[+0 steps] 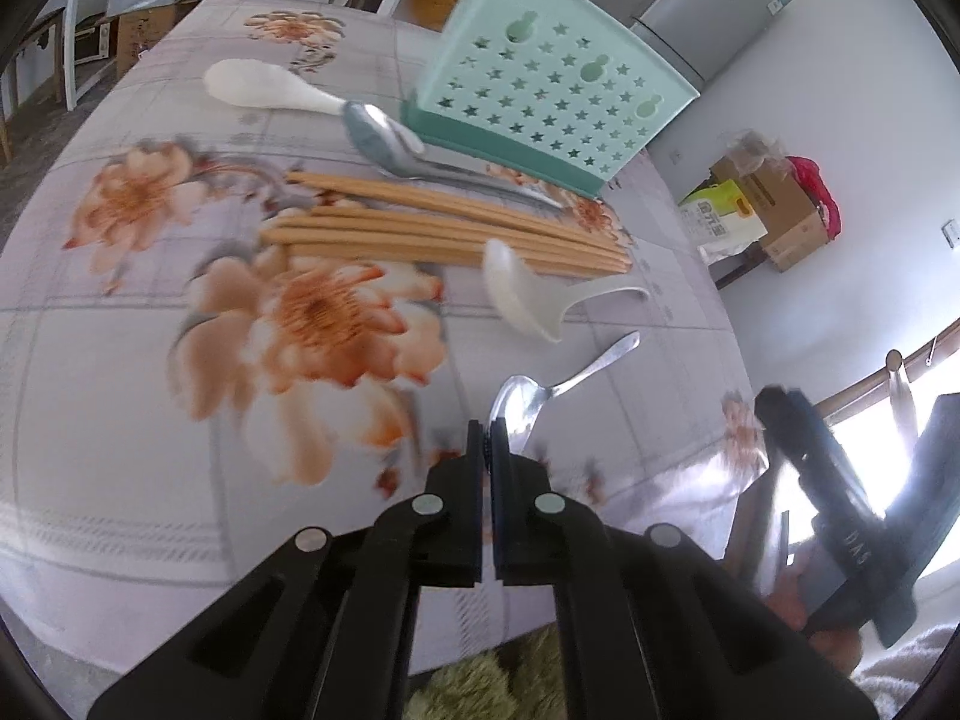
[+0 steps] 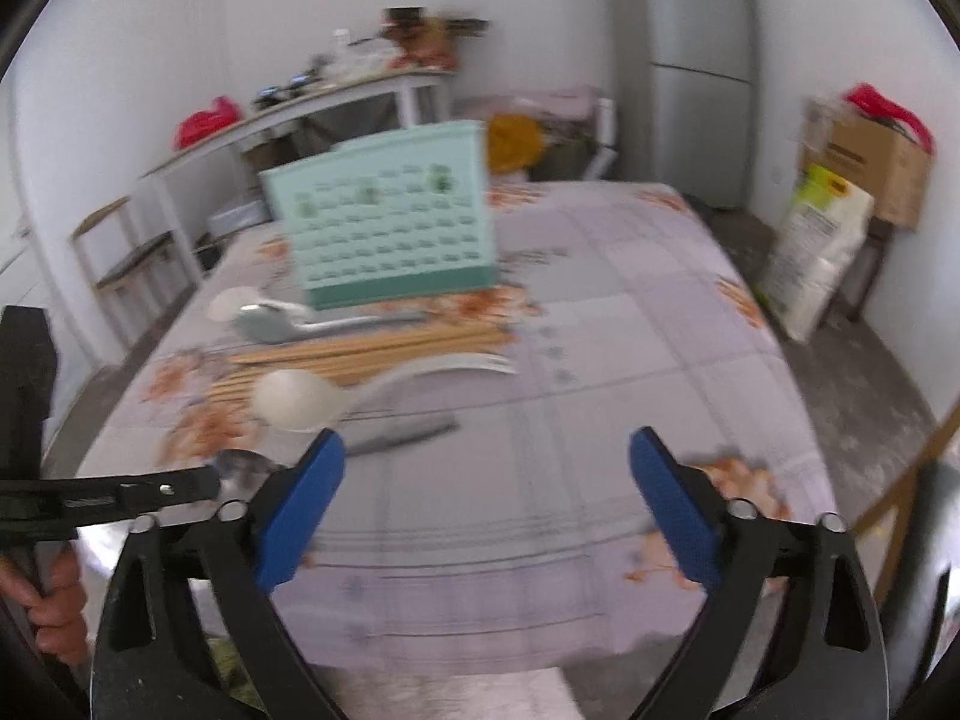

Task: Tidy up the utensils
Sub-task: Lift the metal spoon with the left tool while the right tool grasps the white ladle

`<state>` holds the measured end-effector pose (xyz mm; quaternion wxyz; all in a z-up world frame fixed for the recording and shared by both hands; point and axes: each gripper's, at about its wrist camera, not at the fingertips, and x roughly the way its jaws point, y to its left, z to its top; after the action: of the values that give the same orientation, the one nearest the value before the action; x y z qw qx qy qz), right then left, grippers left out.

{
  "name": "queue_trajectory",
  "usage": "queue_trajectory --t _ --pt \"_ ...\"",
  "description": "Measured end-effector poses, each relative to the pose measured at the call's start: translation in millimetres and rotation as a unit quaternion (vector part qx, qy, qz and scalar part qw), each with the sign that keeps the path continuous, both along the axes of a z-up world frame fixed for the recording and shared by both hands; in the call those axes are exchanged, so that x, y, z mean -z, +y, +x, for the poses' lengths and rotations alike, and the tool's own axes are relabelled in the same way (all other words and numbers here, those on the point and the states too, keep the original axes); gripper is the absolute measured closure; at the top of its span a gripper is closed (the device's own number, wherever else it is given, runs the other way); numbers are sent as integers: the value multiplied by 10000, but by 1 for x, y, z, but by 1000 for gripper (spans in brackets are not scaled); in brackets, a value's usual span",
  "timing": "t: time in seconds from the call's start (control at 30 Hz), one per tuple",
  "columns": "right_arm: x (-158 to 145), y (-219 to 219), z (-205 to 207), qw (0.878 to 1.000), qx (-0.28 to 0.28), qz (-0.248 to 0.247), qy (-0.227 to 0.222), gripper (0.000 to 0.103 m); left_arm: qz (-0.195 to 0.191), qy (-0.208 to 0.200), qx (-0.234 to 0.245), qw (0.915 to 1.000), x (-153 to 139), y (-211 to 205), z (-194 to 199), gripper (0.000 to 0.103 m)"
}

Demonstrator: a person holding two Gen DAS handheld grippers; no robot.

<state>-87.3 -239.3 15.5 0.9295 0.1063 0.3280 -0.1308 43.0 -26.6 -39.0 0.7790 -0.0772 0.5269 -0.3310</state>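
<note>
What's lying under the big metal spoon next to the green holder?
The big metal spoon has its bowl resting on the white rice paddle, covering the paddle's handle end. Its handle runs along the green holder base; what lies beneath it cannot be made out.

Left wrist view: close over the near table edge, angled steeply down along its fingers, facing the pale-green star-perforated plastic utensil rack point(image 1: 540, 84). Right wrist view: slightly higher, shallower tilt, facing the same rack point(image 2: 384, 228) and the room beyond. Shared: the bundle of wooden chopsticks point(image 1: 444, 228) point(image 2: 360, 354) and the floral-print tablecloth point(image 1: 150, 312) point(image 2: 600, 360).
</note>
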Motion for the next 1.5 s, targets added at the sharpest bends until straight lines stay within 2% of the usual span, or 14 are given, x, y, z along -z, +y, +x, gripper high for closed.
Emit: queue_trajectory --t 0.2,0.4,0.6,0.8,0.93,0.97,1.07,1.3,1.4,1.5 --pt "-9 34 19 9973 -729 -111 -59 30 16 15 -262 9997 5 35 -2 101" --pt "-7 78 53 9885 -1466 -316 213 41 -57 107 -435 9990 11 67 2 100" --pt "9 96 82 9833 -1597 -535 687 55 26 22 -545 9985 6 93 9 100" --pt "27 112 96 9760 -1659 -914 1074 67 80 -27 -954 9954 2 131 19 100" --pt "37 114 102 9725 -1562 -1191 1253 92 -111 -91 -1171 9930 -8 150 24 101" --pt "39 113 104 9724 -1537 -1192 1284 95 -190 -112 -1198 9926 -10 153 25 102" --pt "41 107 106 9740 -1478 -1113 1309 99 -416 -227 -1293 9905 -23 160 27 103" --pt "20 92 98 9821 -1398 -863 925 100 -692 -981 -1363 9834 -76 161 31 103" --pt "7 80 94 9858 -1357 -692 713 101 -713 -1277 -1327 9803 -96 154 33 103" --pt "-5 68 88 9884 -1344 -473 520 101 -611 -1329 -1302 9806 -102 145 33 103"
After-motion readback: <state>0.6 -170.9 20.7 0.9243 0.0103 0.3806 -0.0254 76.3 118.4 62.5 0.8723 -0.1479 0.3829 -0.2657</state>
